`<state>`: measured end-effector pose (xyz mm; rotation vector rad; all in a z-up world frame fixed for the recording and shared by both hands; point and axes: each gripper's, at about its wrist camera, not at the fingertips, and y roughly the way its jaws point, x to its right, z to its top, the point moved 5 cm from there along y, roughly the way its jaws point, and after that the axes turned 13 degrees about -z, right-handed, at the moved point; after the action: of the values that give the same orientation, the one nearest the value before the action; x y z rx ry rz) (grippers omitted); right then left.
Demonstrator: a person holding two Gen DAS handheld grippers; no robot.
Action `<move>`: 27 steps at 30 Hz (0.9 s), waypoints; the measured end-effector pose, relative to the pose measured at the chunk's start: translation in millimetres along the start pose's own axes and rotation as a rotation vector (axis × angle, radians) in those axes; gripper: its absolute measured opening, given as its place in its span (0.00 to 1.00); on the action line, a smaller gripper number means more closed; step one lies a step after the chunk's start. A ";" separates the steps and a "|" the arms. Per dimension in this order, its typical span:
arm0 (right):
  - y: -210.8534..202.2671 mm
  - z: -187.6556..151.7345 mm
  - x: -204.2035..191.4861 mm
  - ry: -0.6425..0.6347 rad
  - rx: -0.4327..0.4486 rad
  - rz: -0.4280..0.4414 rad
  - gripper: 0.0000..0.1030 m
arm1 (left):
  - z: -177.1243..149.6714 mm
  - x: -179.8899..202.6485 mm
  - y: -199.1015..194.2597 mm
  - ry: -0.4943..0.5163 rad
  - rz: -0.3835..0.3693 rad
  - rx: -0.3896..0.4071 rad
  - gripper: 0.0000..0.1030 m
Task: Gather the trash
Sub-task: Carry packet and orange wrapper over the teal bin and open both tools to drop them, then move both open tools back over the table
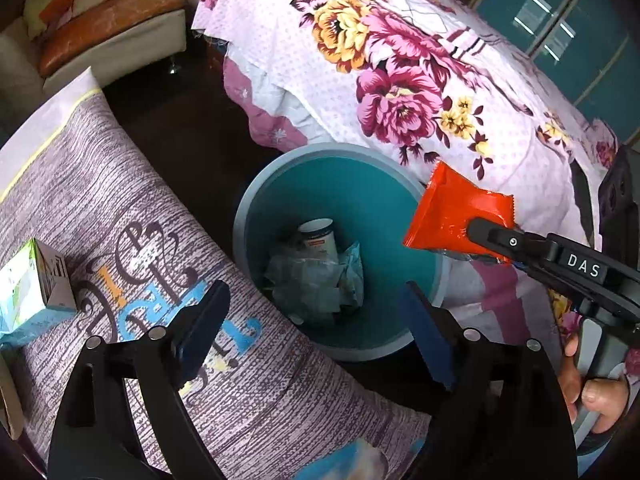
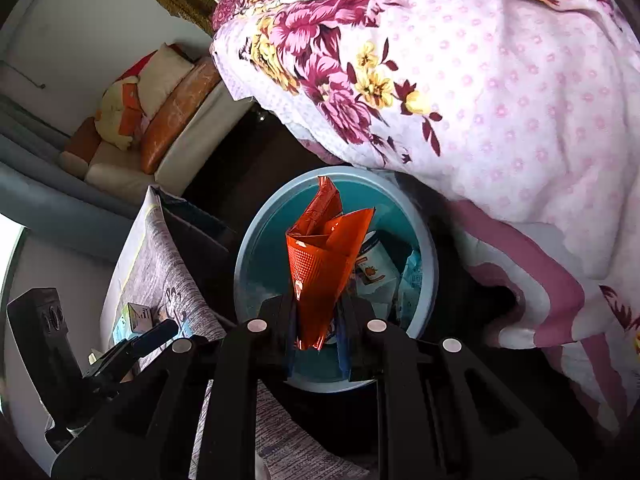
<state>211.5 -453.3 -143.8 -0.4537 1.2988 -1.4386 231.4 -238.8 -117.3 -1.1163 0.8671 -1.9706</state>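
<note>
A round blue trash bin (image 1: 256,208) (image 2: 248,248) stands on the dark floor between a table and a bed. Crumpled wrappers and a small cup (image 1: 320,236) lie in it. My right gripper (image 2: 316,316) (image 1: 476,236) is shut on an orange-red foil wrapper (image 2: 320,264) (image 1: 452,212) and holds it over the bin's rim. My left gripper (image 1: 312,328) is open and empty, above the bin's near edge. A small white and green carton (image 1: 28,292) (image 2: 134,318) lies on the table at the left.
The table wears a grey-purple printed cloth (image 1: 120,208). A pink floral quilt (image 1: 400,72) (image 2: 500,100) hangs off the bed right behind the bin. A beige sofa with orange cushions (image 1: 108,28) (image 2: 168,116) stands at the far left.
</note>
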 end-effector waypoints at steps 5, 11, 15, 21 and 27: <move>4.2 -1.5 -6.0 -0.007 -0.017 -0.002 0.20 | -6.1 -7.1 -6.7 -0.025 -0.010 0.005 0.88; 5.4 -5.6 -15.7 -0.013 -0.029 -0.008 0.53 | -16.5 -16.1 -16.9 -0.049 -0.019 0.012 0.88; 5.4 -8.4 -20.5 -0.017 -0.034 -0.009 0.63 | -22.7 -23.7 -26.6 -0.066 -0.020 0.023 0.88; 7.0 -16.0 -37.1 -0.039 -0.056 -0.002 0.69 | -34.4 -41.0 -48.6 -0.105 -0.012 0.049 0.88; 6.9 -28.9 -66.9 -0.110 -0.077 0.012 0.71 | -52.1 -63.9 -75.6 -0.158 0.005 0.082 0.89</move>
<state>213.0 -380.6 -135.0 -0.5673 1.2696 -1.3388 190.9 -135.4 -103.9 -1.2018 0.6989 -1.8683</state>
